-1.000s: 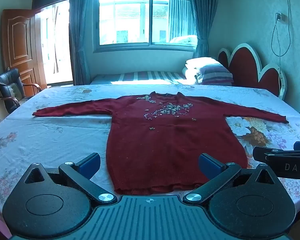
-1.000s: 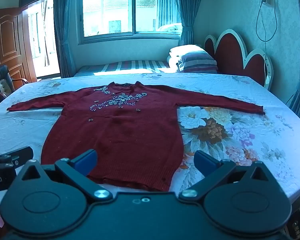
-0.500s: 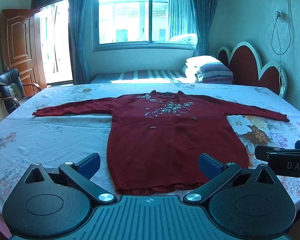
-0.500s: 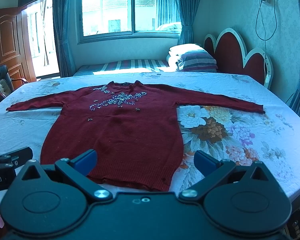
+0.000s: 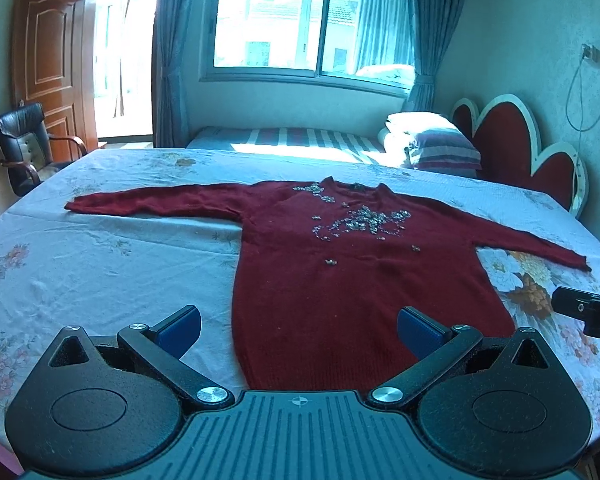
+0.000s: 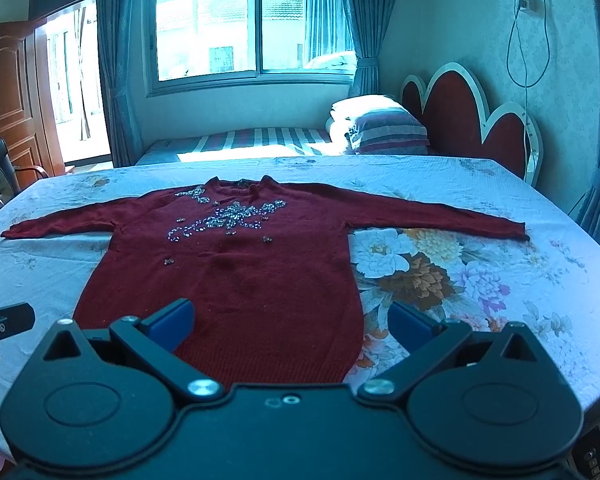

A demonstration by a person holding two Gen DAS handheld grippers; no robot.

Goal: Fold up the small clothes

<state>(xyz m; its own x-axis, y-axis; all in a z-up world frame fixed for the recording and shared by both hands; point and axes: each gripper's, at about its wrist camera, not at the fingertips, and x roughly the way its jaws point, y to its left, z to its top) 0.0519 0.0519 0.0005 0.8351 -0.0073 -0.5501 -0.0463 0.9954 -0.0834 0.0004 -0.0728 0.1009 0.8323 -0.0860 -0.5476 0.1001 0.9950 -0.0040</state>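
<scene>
No legible text anywhere, perhaps owing to fisheye blur

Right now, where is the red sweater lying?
In both wrist views the red sweater lies flat on the floral tablecloth, sleeves spread, its hem nearest both open grippers.

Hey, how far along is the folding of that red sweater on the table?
Done: the red sweater lies flat, face up, both sleeves spread out on the floral tablecloth. In hand: nothing; the left gripper and right gripper are open near the hem. Left: every fold.
</scene>
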